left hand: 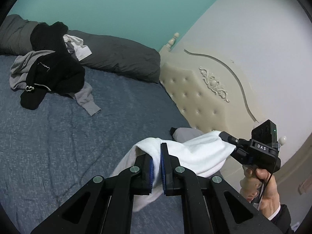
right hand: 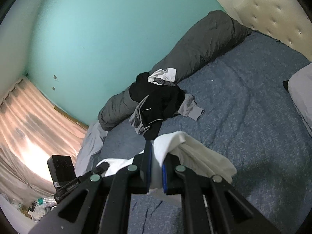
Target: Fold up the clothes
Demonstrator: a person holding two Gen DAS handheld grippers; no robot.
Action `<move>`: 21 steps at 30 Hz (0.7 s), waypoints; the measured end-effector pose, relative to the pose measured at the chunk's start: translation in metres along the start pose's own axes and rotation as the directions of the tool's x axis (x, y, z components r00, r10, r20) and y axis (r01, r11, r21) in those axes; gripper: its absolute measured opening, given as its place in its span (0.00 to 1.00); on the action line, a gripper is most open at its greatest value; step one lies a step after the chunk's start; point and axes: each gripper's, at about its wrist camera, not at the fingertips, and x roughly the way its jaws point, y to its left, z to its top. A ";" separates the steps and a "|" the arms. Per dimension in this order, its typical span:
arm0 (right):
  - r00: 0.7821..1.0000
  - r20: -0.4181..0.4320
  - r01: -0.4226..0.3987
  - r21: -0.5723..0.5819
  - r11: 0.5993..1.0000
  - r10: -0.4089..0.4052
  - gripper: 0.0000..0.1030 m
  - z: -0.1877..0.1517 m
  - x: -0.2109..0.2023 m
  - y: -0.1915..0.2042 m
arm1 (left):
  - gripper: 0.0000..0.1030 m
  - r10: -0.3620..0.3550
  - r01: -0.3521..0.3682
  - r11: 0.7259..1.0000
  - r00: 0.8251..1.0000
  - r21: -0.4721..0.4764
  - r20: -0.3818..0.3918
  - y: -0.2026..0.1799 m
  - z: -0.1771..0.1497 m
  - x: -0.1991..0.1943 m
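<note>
So both grippers were clamped on one white garment, held up off the blue bedspread near the headboard end. Left gripper: jaws pressed onto a bunched fold of the cloth, blue pads gripping it from both sides. Right gripper: same, jaws pinched on a white fold, with a cream-looking flap draped over its right finger. From the left wrist view, the right gripper bit the far edge of the cloth, so the garment spanned between the two.

Containers: none visible; nothing was binned or stacked.

Counts:
- 1 white garment in hand.
- 1 loose pile well apart from the grippers, by the grey rolled duvet. It held at least 3 pieces: black, grey, and white. Exact count couldn't be told, as they overlapped.
- 1 pale pillow at the bed's edge, with a dark scrap beside it.
- 2 grippers, 1 hand seen on the right one's handle, dark sleeve with white cuff.

Tufted cream headboard stood just behind the held cloth.
</note>
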 end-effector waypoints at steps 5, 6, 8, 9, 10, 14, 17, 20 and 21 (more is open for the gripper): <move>1.000 0.008 -0.019 -0.003 1.000 0.019 0.08 0.004 -0.014 -0.006 | 0.06 0.005 -0.005 1.000 1.000 0.011 -0.001 -0.018 -0.003 0.002; 1.000 0.008 -0.019 -0.005 1.000 0.019 0.08 0.007 -0.014 -0.009 | 0.06 0.007 -0.007 1.000 1.000 0.015 0.001 -0.020 -0.002 0.004; 1.000 0.009 -0.026 -0.002 1.000 0.026 0.08 0.011 -0.015 -0.015 | 0.06 0.008 -0.008 1.000 1.000 0.018 0.005 -0.024 0.000 0.009; 1.000 0.008 -0.026 -0.004 1.000 0.026 0.08 0.013 -0.016 -0.018 | 0.06 0.007 -0.007 1.000 1.000 0.017 0.006 -0.025 0.002 0.013; 1.000 0.007 -0.025 -0.005 1.000 0.025 0.08 0.016 -0.015 -0.022 | 0.06 0.004 -0.004 1.000 1.000 0.023 0.005 -0.027 0.005 0.018; 1.000 0.004 -0.031 -0.004 1.000 0.031 0.08 0.031 -0.011 -0.038 | 0.06 -0.004 0.004 0.999 1.000 0.044 0.006 -0.034 0.019 0.039; 0.999 0.003 -0.042 -0.008 0.999 0.042 0.08 0.052 -0.005 -0.049 | 0.06 -0.010 0.009 0.998 1.000 0.060 0.009 -0.039 0.030 0.054; 0.999 0.001 -0.046 -0.016 0.999 0.046 0.08 0.078 -0.001 -0.059 | 0.06 -0.020 0.019 0.997 1.000 0.073 0.007 -0.044 0.045 0.072; 0.999 0.000 -0.046 -0.014 0.999 0.046 0.08 0.085 -0.001 -0.062 | 0.06 -0.019 0.019 0.997 1.000 0.075 0.002 -0.046 0.049 0.078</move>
